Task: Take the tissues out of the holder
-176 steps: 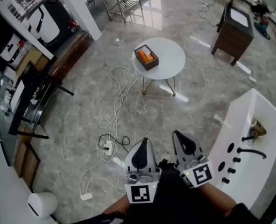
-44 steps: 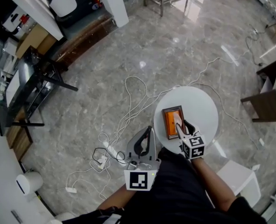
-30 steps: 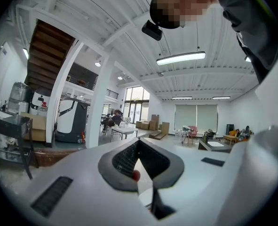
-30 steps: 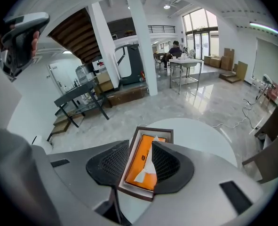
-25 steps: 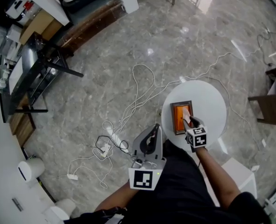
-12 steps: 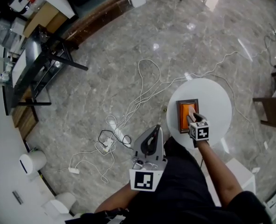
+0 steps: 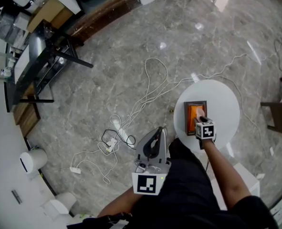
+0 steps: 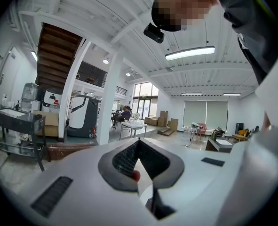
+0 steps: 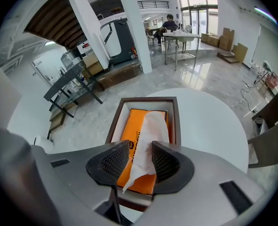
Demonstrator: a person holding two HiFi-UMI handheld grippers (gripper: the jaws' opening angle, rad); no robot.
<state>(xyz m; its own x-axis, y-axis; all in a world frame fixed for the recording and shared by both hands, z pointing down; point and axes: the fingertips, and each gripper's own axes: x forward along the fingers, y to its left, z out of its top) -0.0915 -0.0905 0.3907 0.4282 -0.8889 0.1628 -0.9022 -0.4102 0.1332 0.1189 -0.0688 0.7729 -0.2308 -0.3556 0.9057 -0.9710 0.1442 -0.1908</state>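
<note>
A dark wooden tissue holder [image 7: 188, 119] [image 9: 115, 122] sits on a round white table [image 7: 223, 103] [image 9: 209, 126]. Inside it lies an orange tissue pack [image 7: 194, 112] [image 9: 135, 134] with one white tissue [image 9: 153, 125] sticking up. My right gripper [image 7: 200, 121] [image 9: 141, 150] hovers just above the near end of the holder. It is open, and the tissue stands in the gap between its fingers. My left gripper [image 7: 155, 131] [image 8: 139, 144] is held low, off the table to the left, shut on nothing and pointing out into the room.
White cables [image 7: 143, 92] and a power strip [image 7: 122, 136] trail over the marble floor left of the table. A black desk [image 7: 36, 63] stands at the far left. A dark wooden cabinet [image 7: 280, 118] is at the right edge.
My right gripper has come down onto the holder, so the tissue now sits between its fingers. The view has shifted slightly; the left gripper has stayed in place.
</note>
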